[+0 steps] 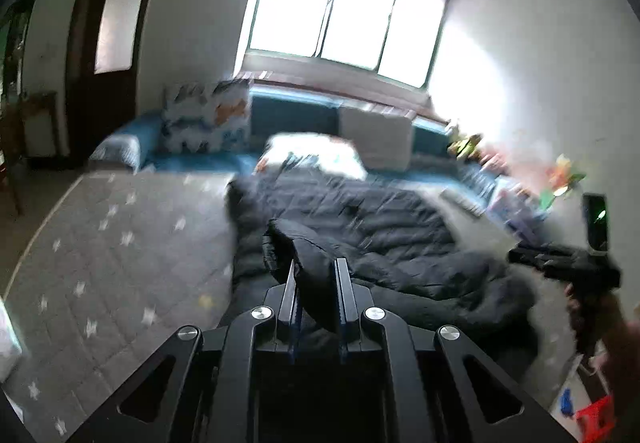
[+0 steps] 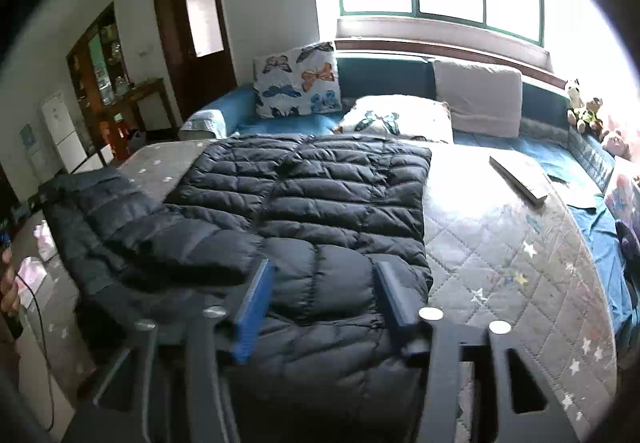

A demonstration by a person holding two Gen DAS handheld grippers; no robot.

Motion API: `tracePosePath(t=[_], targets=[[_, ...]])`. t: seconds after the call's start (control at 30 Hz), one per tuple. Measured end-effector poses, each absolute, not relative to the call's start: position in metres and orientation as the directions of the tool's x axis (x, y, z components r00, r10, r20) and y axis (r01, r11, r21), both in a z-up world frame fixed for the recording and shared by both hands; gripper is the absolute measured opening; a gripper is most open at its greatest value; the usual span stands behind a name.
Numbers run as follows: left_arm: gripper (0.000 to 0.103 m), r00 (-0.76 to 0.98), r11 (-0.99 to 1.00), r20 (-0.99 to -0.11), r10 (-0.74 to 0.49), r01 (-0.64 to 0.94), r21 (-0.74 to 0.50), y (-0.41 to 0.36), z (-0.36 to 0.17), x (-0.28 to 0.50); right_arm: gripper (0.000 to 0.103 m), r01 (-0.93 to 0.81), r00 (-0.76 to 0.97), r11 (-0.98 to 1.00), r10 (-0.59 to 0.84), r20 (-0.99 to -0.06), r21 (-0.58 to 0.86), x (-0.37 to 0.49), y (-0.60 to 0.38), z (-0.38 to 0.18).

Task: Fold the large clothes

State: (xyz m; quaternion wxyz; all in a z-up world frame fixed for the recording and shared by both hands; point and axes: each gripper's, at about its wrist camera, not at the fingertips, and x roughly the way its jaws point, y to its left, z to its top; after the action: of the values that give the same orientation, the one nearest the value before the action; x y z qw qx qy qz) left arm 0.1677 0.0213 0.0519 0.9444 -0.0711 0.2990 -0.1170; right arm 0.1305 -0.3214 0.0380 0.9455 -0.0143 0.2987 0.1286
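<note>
Your left gripper (image 1: 316, 283) is clamped on a sleeve fold of the black puffer jacket (image 2: 320, 203) spread on the quilted bed (image 2: 500, 243); your right gripper (image 2: 326, 295) hangs apart above it. Light, puffy, slippery — pinch seams and hems, not padding.

Motion blur smears the toys (image 1: 560, 179), perhaps plush, beyond the jacket (image 1: 380, 227).

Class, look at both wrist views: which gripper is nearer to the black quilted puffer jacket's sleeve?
Left. The left gripper is shut on a fold of the sleeve. The right gripper is open over the jacket's body, holding nothing.
</note>
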Motion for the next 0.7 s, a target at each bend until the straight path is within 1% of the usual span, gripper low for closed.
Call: tracePosePath(t=[0.03, 0.1, 0.17, 0.2, 0.37, 0.47, 0.5, 0.53, 0.57, 0.63, 0.7], targets=[[0.014, 0.761, 0.960, -0.591, -0.266, 0.154, -0.234, 0.026, 0.036, 0.175, 0.067, -0.248, 0.777, 0.967, 0.233, -0.585, 0.057, 0.138, -0.323, 0.030], [0.014, 0.717, 0.949, -0.637, -0.283, 0.115, -0.293, 0.037, 0.012, 0.181, 0.067, -0.236, 0.735, 0.969, 0.229, -0.638, 0.076, 0.155, -0.322, 0.004], [0.015, 0.686, 0.927, -0.649, -0.329, 0.103, -0.361, 0.046, -0.005, 0.181, 0.068, -0.234, 0.706, 0.968, 0.234, -0.668, 0.092, 0.164, -0.319, -0.019], [0.018, 0.678, 0.917, -0.648, -0.346, 0.099, -0.387, 0.049, -0.011, 0.180, 0.069, -0.236, 0.707, 0.968, 0.235, -0.668, 0.091, 0.165, -0.319, -0.024], [0.020, 0.664, 0.920, -0.662, -0.349, 0.106, -0.378, 0.050, -0.014, 0.175, 0.069, -0.230, 0.693, 0.972, 0.201, -0.692, 0.051, 0.168, -0.313, -0.028], [0.023, 0.658, 0.924, -0.668, -0.347, 0.118, -0.364, 0.051, -0.003, 0.173, 0.069, -0.224, 0.684, 0.974, 0.171, -0.709, 0.019, 0.166, -0.310, -0.019], [0.028, 0.664, 0.925, -0.663, -0.346, 0.125, -0.358, 0.051, 0.002, 0.170, 0.069, -0.225, 0.686, 0.974, 0.170, -0.707, 0.016, 0.164, -0.310, -0.015], [0.039, 0.670, 0.929, -0.661, -0.338, 0.126, -0.348, 0.052, 0.009, 0.167, 0.069, -0.232, 0.689, 0.972, 0.179, -0.702, 0.020, 0.162, -0.309, -0.011], [0.045, 0.683, 0.935, -0.654, -0.324, 0.127, -0.331, 0.054, 0.017, 0.161, 0.069, -0.239, 0.692, 0.971, 0.189, -0.697, 0.026, 0.161, -0.308, -0.008], [0.073, 0.725, 0.945, -0.620, -0.299, 0.134, -0.298, 0.055, 0.034, 0.149, 0.069, -0.262, 0.700, 0.964, 0.218, -0.680, 0.039, 0.155, -0.301, 0.003], [0.085, 0.753, 0.948, -0.588, -0.294, 0.152, -0.279, 0.053, 0.048, 0.141, 0.069, -0.282, 0.698, 0.958, 0.240, -0.674, 0.049, 0.152, -0.292, 0.008]])
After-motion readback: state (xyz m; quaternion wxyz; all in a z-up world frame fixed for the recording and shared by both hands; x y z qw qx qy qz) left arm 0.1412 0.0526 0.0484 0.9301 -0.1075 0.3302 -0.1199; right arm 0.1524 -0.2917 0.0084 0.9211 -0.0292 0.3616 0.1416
